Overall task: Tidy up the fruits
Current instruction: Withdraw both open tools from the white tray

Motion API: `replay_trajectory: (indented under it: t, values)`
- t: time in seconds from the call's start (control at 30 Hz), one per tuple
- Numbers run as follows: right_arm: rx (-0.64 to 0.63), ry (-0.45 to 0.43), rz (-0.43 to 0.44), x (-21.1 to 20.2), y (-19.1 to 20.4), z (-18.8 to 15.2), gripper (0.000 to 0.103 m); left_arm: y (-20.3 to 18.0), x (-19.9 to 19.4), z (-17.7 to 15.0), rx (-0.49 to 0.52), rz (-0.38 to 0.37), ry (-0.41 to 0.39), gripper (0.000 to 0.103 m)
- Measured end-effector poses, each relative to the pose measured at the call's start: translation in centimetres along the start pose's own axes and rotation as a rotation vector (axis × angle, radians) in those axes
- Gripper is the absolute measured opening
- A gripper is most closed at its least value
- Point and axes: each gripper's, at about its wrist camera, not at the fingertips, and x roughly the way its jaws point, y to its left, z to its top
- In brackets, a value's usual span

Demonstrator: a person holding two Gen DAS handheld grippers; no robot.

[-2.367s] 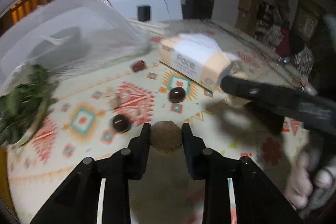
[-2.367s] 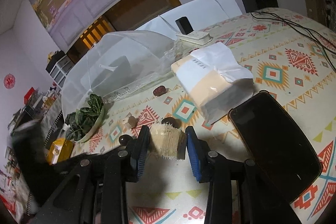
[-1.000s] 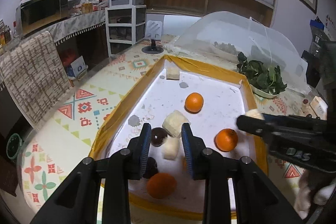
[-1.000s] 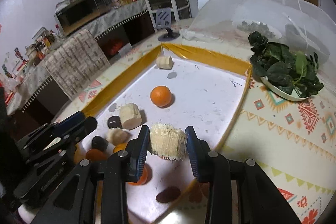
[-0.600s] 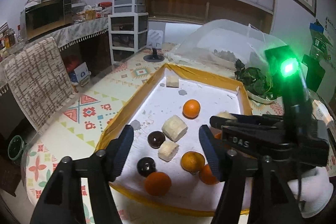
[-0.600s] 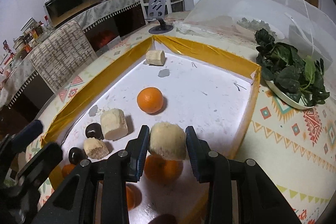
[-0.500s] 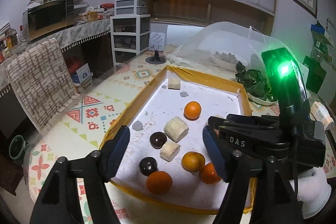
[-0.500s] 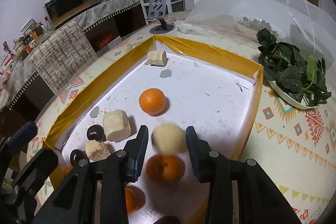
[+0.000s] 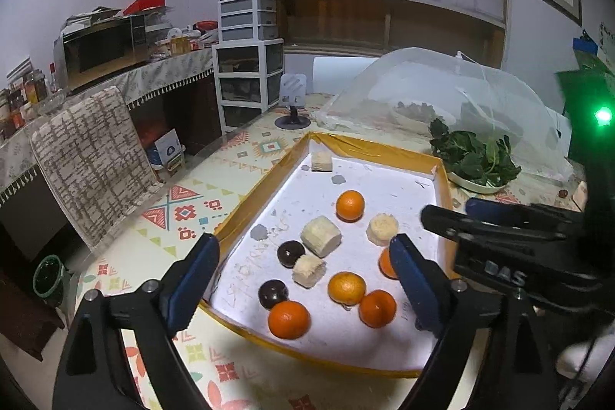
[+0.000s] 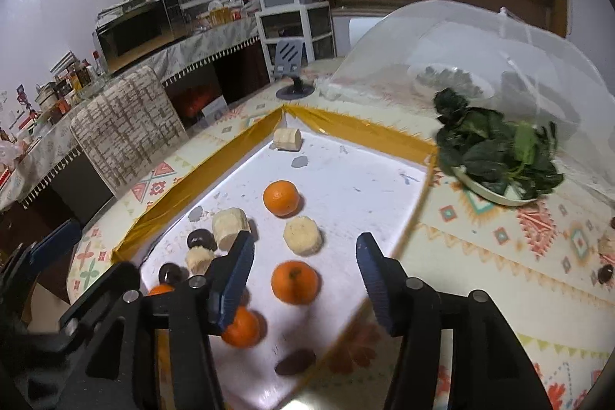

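A yellow-rimmed white tray (image 9: 246,214) (image 10: 215,160) holds several oranges (image 9: 349,205) (image 10: 281,198), pale cut chunks (image 9: 321,241) (image 10: 230,225) and dark round fruits (image 9: 291,253) (image 10: 200,239). My left gripper (image 9: 303,244) hovers over the tray's near end, its jaws opening wide with nothing between them. My right gripper (image 10: 305,243) hangs above a pale chunk (image 10: 301,235) lying on the tray floor; its jaws are opening and the pads do not touch it. The right gripper (image 9: 453,214) also shows over the tray's right side in the left wrist view.
A mesh food cover (image 9: 442,102) and a plate of leafy greens (image 9: 476,160) (image 10: 496,156) stand beyond the tray's far right. A phone stand (image 9: 294,102) is behind it, a padded chair (image 9: 88,156) to the left. Small dark fruits (image 10: 605,273) lie on the patterned cloth at right.
Both grippers went from shut on pale chunks to open. The chunks now lie in the tray, and both grippers have lifted and drawn back a little.
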Motion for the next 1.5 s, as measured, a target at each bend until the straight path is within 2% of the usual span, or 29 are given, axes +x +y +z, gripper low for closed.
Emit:
replay_trajectory:
  t: [0.17, 0.4, 0.7, 1.1, 1.5]
  values:
    - [-0.016, -0.037, -0.033, -3.2, -1.1, -2.0, 0.06, -1.3, -1.1, -0.3, 0.012, 0.01, -0.009, 0.093]
    - [-0.034, -0.081, -0.119, -7.0, -2.8, -5.5, 0.066, -3.8, -3.0, -0.8, 0.026, -0.017, -0.024, 0.093]
    - [0.049, -0.109, -0.138, -10.3, -5.9, -8.1, 0.067, -8.4, -4.8, -2.2, 0.094, -0.065, -0.011, 0.093]
    - [0.096, -0.141, -0.148, -12.7, -8.4, -9.9, 0.067, -11.1, -6.7, -2.5, 0.142, -0.067, -0.035, 0.094]
    - [0.115, -0.135, -0.153, -13.1, -9.3, -10.8, 0.068, -12.2, -6.7, -3.1, 0.161, -0.076, -0.014, 0.094]
